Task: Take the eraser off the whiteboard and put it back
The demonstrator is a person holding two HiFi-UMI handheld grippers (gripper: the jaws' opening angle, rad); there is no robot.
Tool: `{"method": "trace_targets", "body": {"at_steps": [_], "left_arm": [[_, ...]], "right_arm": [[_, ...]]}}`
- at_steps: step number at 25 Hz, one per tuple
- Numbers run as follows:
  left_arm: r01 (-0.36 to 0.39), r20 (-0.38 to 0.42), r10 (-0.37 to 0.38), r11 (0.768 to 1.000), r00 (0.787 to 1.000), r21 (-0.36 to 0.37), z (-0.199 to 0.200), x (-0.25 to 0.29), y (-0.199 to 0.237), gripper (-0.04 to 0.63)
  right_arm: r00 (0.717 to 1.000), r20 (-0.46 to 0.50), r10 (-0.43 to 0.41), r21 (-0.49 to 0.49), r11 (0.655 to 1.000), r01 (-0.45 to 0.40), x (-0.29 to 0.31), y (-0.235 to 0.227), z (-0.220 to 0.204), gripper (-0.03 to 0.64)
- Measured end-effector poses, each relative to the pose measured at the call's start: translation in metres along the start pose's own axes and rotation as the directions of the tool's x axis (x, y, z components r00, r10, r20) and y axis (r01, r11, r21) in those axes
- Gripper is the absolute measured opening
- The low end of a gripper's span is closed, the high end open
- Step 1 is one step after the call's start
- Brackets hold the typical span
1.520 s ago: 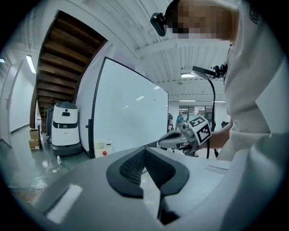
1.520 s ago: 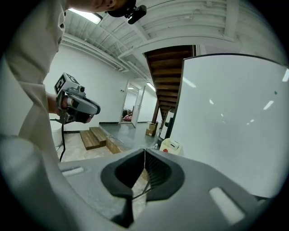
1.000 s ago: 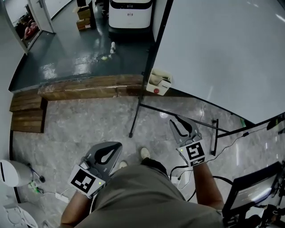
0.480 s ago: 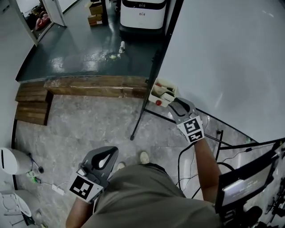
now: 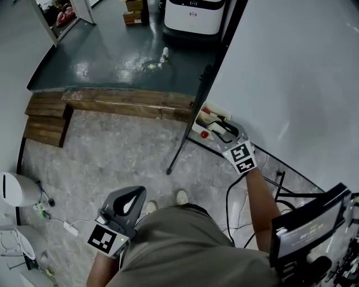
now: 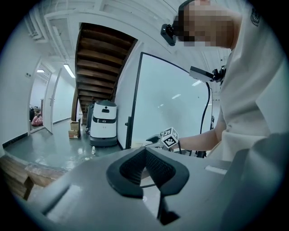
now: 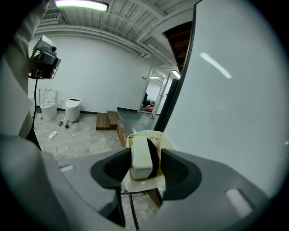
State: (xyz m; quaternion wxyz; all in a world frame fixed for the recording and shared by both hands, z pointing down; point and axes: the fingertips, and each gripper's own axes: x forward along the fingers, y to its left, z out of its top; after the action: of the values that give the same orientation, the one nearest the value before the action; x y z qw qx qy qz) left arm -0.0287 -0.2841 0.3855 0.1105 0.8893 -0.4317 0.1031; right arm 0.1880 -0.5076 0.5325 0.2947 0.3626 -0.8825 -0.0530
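Observation:
The cream eraser with black felt stands on edge between the pads of my right gripper, over the small cream tray at the whiteboard's lower corner. The jaws have just been opening; a narrow gap shows beside the felt, so the pads are not pressing. From the head view, the right gripper reaches into the tray and hides most of the eraser. My left gripper hangs low beside my body, its pads meeting at the tips with nothing between them.
A black stand leg runs from the tray down to the floor. A red round thing lies at the tray's near end. Behind it are a wooden step and a white machine. Cables and a screen are at the right.
My right gripper has travelled from near my body out to the tray at the whiteboard's corner, carrying the eraser, and its jaws have spread. The left gripper has drifted a little.

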Motion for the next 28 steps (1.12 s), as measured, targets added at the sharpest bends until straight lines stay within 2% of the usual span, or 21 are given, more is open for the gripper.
{"method": "trace_targets", "body": {"at_steps": [8,18,24,28], "left_arm": [[-0.015,-0.003,0.015,1.0,1.0,-0.006,0.0,-0.004,0.003,0.006],[0.003,0.003,-0.003,1.0,1.0,0.003,0.0,0.003,0.007,0.006],[0.019,0.01,-0.019,1.0,1.0,0.003,0.002,0.004,0.013,0.006],[0.039,0.02,-0.039,0.999,0.999,0.007,-0.001,-0.017,0.019,0.006]], "right_arm": [[1.0,-0.011,0.02,-0.011,1.0,-0.02,-0.001,0.01,-0.003,0.189],[0.999,-0.028,0.027,0.009,1.0,-0.026,-0.002,0.003,-0.003,0.167],[0.999,-0.034,0.0,0.017,1.0,0.0,-0.009,-0.013,0.002,0.164],[0.999,-0.033,-0.035,-0.007,0.999,0.035,-0.024,-0.006,0.022,0.164]]}}
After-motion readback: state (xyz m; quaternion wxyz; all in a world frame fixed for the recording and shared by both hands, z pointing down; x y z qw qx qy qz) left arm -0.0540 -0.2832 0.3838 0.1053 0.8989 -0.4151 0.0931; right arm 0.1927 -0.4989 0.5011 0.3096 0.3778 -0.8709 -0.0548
